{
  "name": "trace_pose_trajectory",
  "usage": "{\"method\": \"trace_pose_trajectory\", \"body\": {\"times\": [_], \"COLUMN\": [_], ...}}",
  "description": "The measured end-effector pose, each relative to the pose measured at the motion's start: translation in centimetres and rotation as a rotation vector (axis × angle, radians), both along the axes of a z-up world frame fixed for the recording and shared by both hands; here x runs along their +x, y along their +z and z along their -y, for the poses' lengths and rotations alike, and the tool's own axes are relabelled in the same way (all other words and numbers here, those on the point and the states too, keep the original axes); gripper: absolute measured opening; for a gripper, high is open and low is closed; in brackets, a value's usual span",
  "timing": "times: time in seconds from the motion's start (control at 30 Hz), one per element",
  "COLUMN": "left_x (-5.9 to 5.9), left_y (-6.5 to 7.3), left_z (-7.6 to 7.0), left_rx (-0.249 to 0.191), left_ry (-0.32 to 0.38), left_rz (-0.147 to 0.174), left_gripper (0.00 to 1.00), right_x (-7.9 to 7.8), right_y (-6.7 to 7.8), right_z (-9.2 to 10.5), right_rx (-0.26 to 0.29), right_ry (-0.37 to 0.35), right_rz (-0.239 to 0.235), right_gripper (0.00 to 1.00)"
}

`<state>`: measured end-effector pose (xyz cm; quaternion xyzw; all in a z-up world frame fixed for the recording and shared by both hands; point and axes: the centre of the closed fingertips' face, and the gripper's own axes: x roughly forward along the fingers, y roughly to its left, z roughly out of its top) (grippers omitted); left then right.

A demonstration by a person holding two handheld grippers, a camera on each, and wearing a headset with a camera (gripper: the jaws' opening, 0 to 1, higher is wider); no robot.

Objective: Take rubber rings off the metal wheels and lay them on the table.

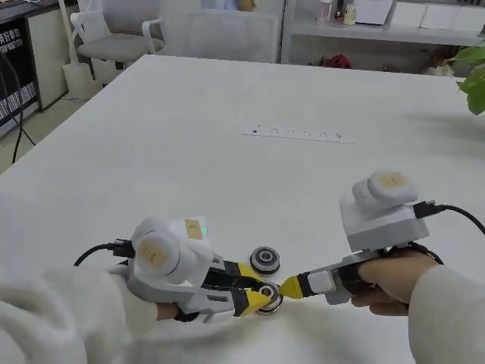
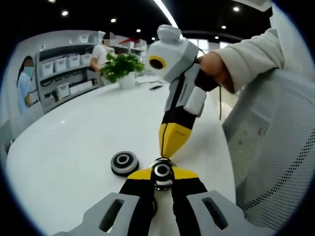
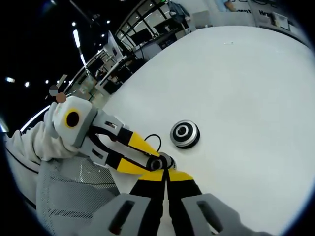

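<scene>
Sleeves (image 1: 45,318) at the bottom of the head view, one set of tongs in each hand.
Left tongs (image 1: 261,296) (image 2: 162,173): jaws closed partway, clamped on a wheel (image 1: 270,293) (image 2: 162,170) (image 3: 162,161) from both sides. Wheel sits low over the tabletop (image 1: 189,152), near its front edge.
Right tongs (image 1: 286,287) (image 3: 165,173): jaws pressed together to a point, tip touching that wheel's rim from the opposite side. Can't tell whether they pinch anything. Seen in the left gripper view, the yellow tip (image 2: 165,147) comes down onto the top of the wheel.
Second wheel (image 1: 265,258) (image 2: 124,162) (image 3: 185,133): flat on the tabletop, just beside the tong tips, touching neither, black band round its rim.
Right gripper view: thin black loop (image 3: 153,139) just behind the left tongs' tips; can't tell whether it's a ring.
Further back: power strip (image 1: 298,133) mid-tabletop, chair (image 1: 121,30) past the far edge, plant (image 2: 123,64) on the tabletop.
</scene>
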<state>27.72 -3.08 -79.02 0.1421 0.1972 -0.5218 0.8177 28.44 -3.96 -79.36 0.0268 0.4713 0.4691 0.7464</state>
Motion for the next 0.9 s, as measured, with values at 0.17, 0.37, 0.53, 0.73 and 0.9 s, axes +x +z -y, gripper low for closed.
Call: {"method": "trace_pose_trajectory", "body": {"times": [0.17, 0.37, 0.53, 0.73, 0.9], "left_x": [0.0, 0.0, 0.1, 0.2, 0.2], "left_y": [0.0, 0.1, 0.2, 0.2, 0.2], "left_z": [0.0, 0.0, -0.1, -0.1, -0.1], "left_rx": [0.002, 0.001, 0.0, -0.005, -0.001], "left_ry": [-0.001, 0.0, 0.004, 0.011, 0.011], "left_rz": [-0.001, -0.003, -0.002, -0.001, 0.001], "left_gripper": [0.13, 0.13, 0.13, 0.13, 0.13], "right_x": [0.0, 0.0, 0.0, 0.1, 0.0], "right_y": [0.2, 0.4, 0.7, 1.0, 1.0], "right_z": [0.0, -0.2, -0.3, -0.3, -0.5], "right_rx": [-0.007, -0.009, -0.008, 0.003, 0.005], "right_ry": [0.006, 0.013, 0.016, 0.008, 0.008], "right_rz": [0.01, 0.022, 0.03, 0.035, 0.034], "right_gripper": [0.0, 0.0, 0.0, 0.0, 0.0]}}
